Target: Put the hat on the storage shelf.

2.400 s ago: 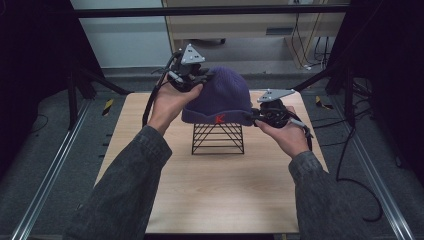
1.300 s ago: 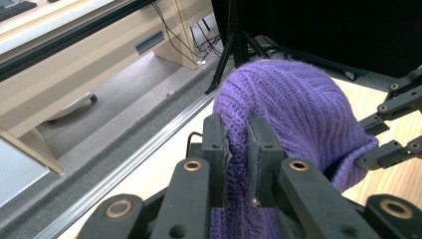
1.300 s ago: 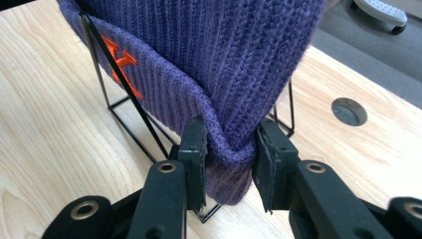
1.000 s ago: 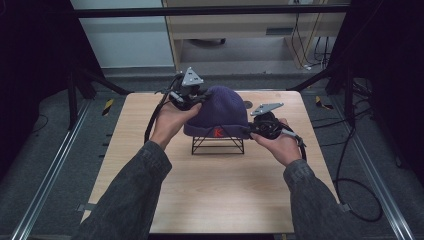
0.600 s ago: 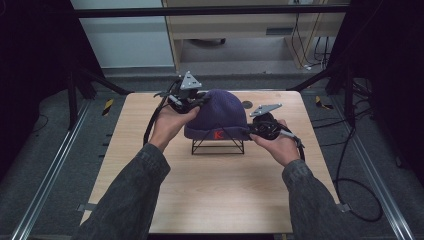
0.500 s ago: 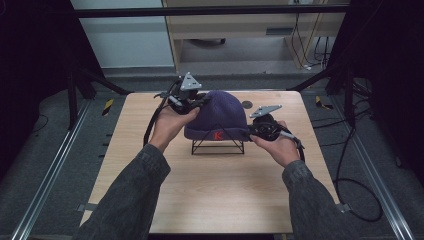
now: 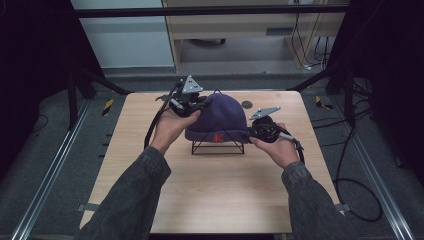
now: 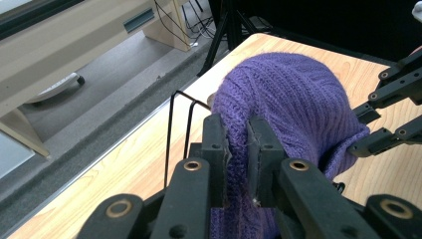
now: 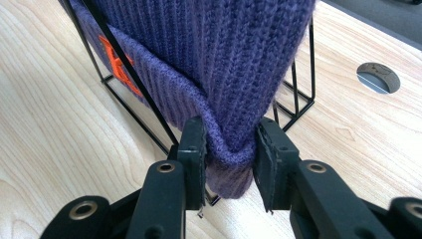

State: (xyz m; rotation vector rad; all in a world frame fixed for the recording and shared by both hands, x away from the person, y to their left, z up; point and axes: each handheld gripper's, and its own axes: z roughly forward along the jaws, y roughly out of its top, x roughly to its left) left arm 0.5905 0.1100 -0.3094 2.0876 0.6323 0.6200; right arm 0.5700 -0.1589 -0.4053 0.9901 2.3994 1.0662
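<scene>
A purple knit beanie (image 7: 220, 117) with an orange letter on its cuff sits over a black wire stand (image 7: 218, 148) in the middle of the table. My left gripper (image 7: 192, 103) is at the hat's left upper side, shut on a fold of the knit (image 8: 238, 149). My right gripper (image 7: 252, 133) is at the cuff's right end, shut on the folded brim (image 9: 229, 154). In the left gripper view the right gripper's jaws (image 8: 385, 117) show at the far side of the beanie (image 8: 293, 99). The stand's wires (image 9: 293, 94) run beside the beanie (image 9: 209, 50).
The light wooden table (image 7: 215, 195) has a round cable hole (image 7: 246, 104) behind the hat, also seen as the hole (image 9: 378, 77) in the right gripper view. Cables trail from both grippers. Dark frame legs stand at both sides, a cabinet beyond the far edge.
Compared with the oldest frame, the beanie sits lower on the stand, pulled down by both grippers. Over the last second both hands and the hat have stayed almost still.
</scene>
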